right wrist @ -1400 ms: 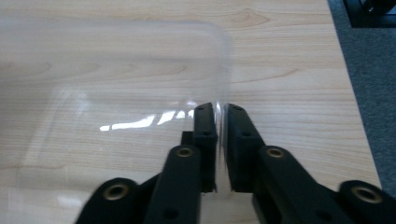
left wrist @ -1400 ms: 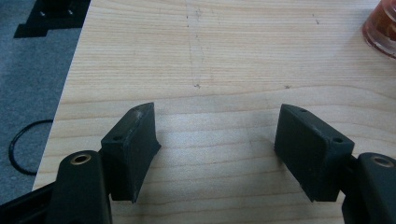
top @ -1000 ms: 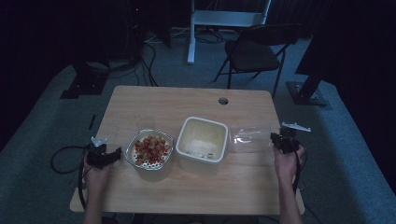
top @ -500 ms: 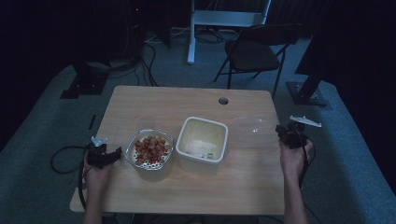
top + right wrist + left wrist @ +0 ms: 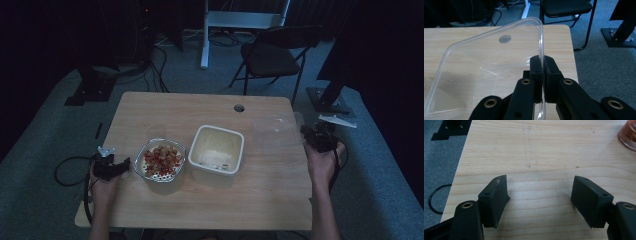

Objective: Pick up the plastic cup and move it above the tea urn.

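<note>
A clear plastic lid [image 5: 489, 67] hangs above the table's right side, pinched at its edge by my right gripper [image 5: 542, 62]; in the high view the clear lid [image 5: 276, 129] shows faintly to the left of the right gripper [image 5: 309, 136]. A white square container [image 5: 218, 149] with pale contents stands mid-table. Left of it sits a clear container of red and tan pieces [image 5: 161, 158]. My left gripper [image 5: 120, 165] rests at the table's left edge beside that container, its jaws wide apart over bare wood [image 5: 539, 192] with nothing between them.
A round cable hole [image 5: 239, 108] sits near the table's far edge. A folding chair [image 5: 272, 55] stands beyond the table, and stand bases [image 5: 330, 100] lie on the carpet at the right. A black cable [image 5: 67, 170] loops off the left edge.
My right gripper has risen and drawn to the right with the clear lid, lifting it off the table. The left gripper has stayed put.
</note>
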`<state>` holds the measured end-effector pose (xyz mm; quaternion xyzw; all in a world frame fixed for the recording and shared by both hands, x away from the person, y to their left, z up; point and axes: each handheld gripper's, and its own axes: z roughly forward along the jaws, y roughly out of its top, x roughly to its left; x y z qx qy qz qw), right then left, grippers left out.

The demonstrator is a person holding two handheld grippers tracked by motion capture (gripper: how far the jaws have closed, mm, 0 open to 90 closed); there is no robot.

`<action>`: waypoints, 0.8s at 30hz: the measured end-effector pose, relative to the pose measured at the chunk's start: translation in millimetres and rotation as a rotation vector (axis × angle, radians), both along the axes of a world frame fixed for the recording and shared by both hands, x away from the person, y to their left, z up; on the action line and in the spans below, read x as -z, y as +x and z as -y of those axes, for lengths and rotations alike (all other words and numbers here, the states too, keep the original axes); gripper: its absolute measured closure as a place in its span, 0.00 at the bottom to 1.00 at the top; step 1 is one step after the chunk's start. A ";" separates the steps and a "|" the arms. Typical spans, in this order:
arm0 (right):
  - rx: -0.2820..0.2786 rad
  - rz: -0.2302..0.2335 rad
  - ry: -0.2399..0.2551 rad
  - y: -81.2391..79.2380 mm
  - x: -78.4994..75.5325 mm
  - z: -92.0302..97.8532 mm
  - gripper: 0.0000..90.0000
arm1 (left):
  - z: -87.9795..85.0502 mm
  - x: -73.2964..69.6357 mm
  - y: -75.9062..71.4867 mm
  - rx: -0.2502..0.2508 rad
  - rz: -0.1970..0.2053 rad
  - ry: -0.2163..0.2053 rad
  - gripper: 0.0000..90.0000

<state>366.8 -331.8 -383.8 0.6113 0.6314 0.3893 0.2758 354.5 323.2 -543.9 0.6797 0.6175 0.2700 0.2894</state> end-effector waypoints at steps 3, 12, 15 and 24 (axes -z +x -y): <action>-0.009 0.011 0.005 -2.6 -8.3 -0.2 0.97 | 0.0 0.0 0.0 0.000 0.000 0.000 0.34; -0.058 0.069 -0.001 -13.7 -40.1 -11.4 0.97 | 0.0 -0.2 0.0 0.000 -0.003 0.000 0.34; -0.084 0.083 0.017 -15.5 -50.6 -15.4 0.97 | 0.0 -0.2 0.0 0.001 -0.002 0.000 0.34; -0.198 0.097 0.000 -15.4 -63.4 -53.3 0.97 | 0.0 -0.2 0.1 0.001 -0.002 0.000 0.34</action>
